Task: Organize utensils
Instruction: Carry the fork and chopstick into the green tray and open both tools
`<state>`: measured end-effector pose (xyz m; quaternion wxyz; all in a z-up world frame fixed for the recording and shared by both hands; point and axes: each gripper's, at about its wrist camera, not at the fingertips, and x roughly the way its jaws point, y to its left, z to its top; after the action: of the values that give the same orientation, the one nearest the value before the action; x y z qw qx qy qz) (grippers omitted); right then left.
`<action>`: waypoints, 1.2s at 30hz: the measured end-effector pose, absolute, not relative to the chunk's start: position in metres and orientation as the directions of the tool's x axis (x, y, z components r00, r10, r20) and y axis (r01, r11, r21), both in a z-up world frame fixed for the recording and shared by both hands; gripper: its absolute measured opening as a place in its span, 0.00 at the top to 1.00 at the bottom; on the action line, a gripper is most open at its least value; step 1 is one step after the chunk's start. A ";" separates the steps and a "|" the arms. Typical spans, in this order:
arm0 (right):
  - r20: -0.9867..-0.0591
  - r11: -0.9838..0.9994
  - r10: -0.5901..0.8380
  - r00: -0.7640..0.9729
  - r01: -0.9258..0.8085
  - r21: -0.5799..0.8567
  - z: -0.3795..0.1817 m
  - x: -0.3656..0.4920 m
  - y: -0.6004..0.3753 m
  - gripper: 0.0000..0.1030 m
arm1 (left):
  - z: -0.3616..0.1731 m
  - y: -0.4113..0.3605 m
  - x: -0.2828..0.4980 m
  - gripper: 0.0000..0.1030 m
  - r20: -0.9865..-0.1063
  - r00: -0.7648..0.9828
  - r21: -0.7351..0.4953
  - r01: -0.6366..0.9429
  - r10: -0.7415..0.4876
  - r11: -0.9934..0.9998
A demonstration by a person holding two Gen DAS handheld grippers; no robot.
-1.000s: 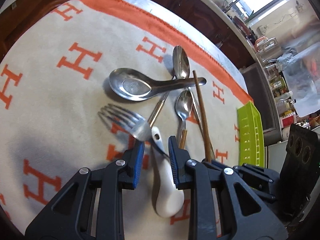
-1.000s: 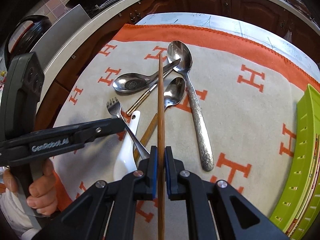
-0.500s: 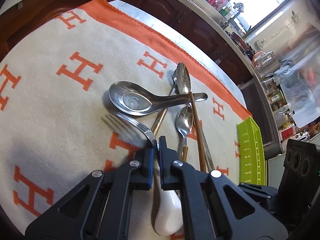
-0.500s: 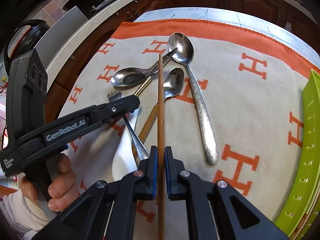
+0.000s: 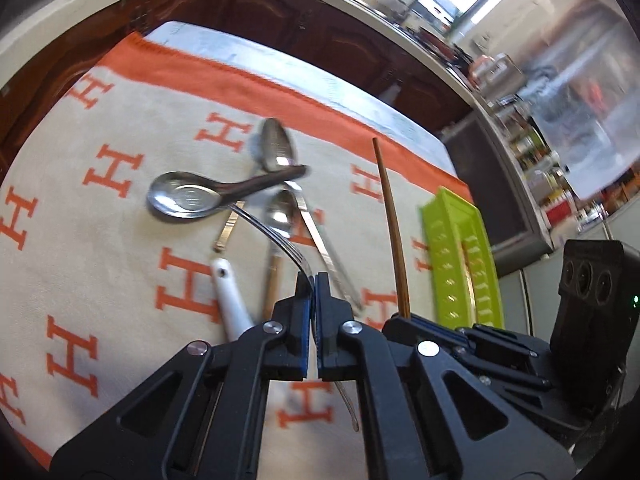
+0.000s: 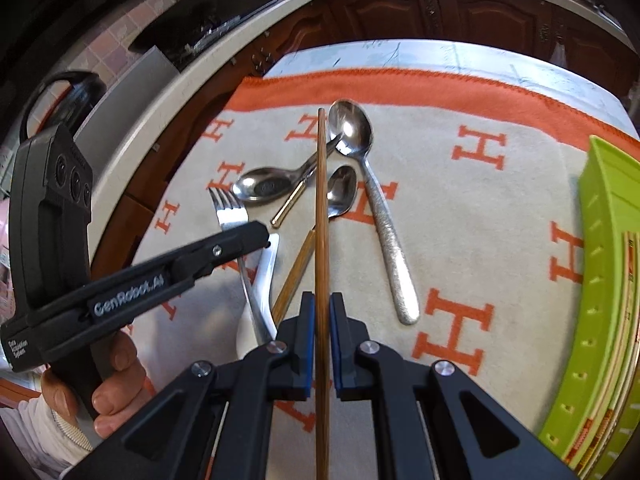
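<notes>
Pick-up step in hand, both tools loaded. Left gripper clamped on fork at its neck, tines forward, fork clear of blanket. Right gripper clamped on wooden chopstick, pointing away. Green tray at right edge of blanket, well apart from spoon pile. Next move, by judgement: carry both across to tray, keep grips tight, lower lengthwise, then release.
</notes>
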<state>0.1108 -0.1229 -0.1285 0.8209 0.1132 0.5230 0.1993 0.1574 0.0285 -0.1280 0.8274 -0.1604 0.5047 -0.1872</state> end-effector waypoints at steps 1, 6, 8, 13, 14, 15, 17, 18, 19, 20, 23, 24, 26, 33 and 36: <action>-0.806 0.893 0.449 0.385 -0.202 0.402 -0.124 0.108 -0.127 0.94 | -0.123 0.024 0.154 1.00 -0.776 0.413 -0.453 0.160 -0.477 0.877; -0.779 0.888 0.454 0.432 -0.147 0.436 -0.105 0.088 -0.155 0.94 | -0.097 -0.017 0.138 1.00 -0.787 0.358 -0.438 0.249 -0.502 0.864; -0.770 0.885 0.452 0.449 -0.121 0.449 -0.098 0.079 -0.169 0.94 | -0.089 -0.042 0.133 1.00 -0.793 0.331 -0.430 0.292 -0.512 0.854; -0.762 0.890 0.414 0.499 -0.045 0.454 -0.082 0.057 -0.212 0.94 | -0.075 -0.105 0.119 1.00 -0.812 0.275 -0.396 0.387 -0.514 0.833; -0.760 0.891 0.406 0.507 -0.035 0.453 -0.080 0.054 -0.220 0.94 | -0.074 -0.120 0.118 1.00 -0.821 0.263 -0.385 0.402 -0.508 0.831; -0.759 0.892 0.396 0.517 -0.021 0.451 -0.077 0.050 -0.230 0.94 | -0.074 -0.132 0.117 1.00 -0.829 0.253 -0.374 0.413 -0.499 0.830; -0.758 0.893 0.378 0.531 0.006 0.449 -0.075 0.045 -0.246 0.94 | -0.073 -0.154 0.115 1.00 -0.839 0.238 -0.359 0.433 -0.489 0.827; -0.758 0.893 0.371 0.536 0.020 0.451 -0.075 0.043 -0.257 0.94 | -0.074 -0.167 0.115 1.00 -0.847 0.229 -0.348 0.444 -0.480 0.826; -0.760 0.893 0.360 0.542 0.036 0.449 -0.076 0.041 -0.266 0.94 | -0.076 -0.178 0.116 1.00 -0.852 0.221 -0.341 0.452 -0.474 0.824; -0.761 0.894 0.348 0.547 0.050 0.445 -0.077 0.039 -0.272 0.94 | -0.077 -0.187 0.117 1.00 -0.858 0.213 -0.333 0.460 -0.467 0.823; -0.766 0.890 0.319 0.558 0.102 0.445 -0.085 0.034 -0.297 0.94 | -0.084 -0.212 0.119 1.00 -0.876 0.203 -0.298 0.483 -0.437 0.823; -0.767 0.889 0.309 0.562 0.115 0.443 -0.088 0.033 -0.302 0.94 | -0.087 -0.219 0.121 1.00 -0.882 0.199 -0.290 0.487 -0.428 0.824; -0.775 0.892 0.282 0.566 0.142 0.429 -0.092 0.031 -0.316 0.94 | -0.093 -0.230 0.123 1.00 -0.892 0.190 -0.274 0.495 -0.410 0.824; -0.792 0.905 0.226 0.567 0.179 0.386 -0.104 0.037 -0.334 0.93 | -0.113 -0.249 0.131 1.00 -0.918 0.185 -0.210 0.521 -0.349 0.827; -0.800 0.912 0.207 0.563 0.184 0.366 -0.109 0.042 -0.336 0.93 | -0.115 -0.249 0.131 0.99 -0.923 0.182 -0.203 0.516 -0.338 0.832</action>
<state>0.0422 -0.3361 -0.1087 0.8589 0.2095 0.4673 0.0068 0.1308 -0.2493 -0.1147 0.7650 0.0774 0.5752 -0.2792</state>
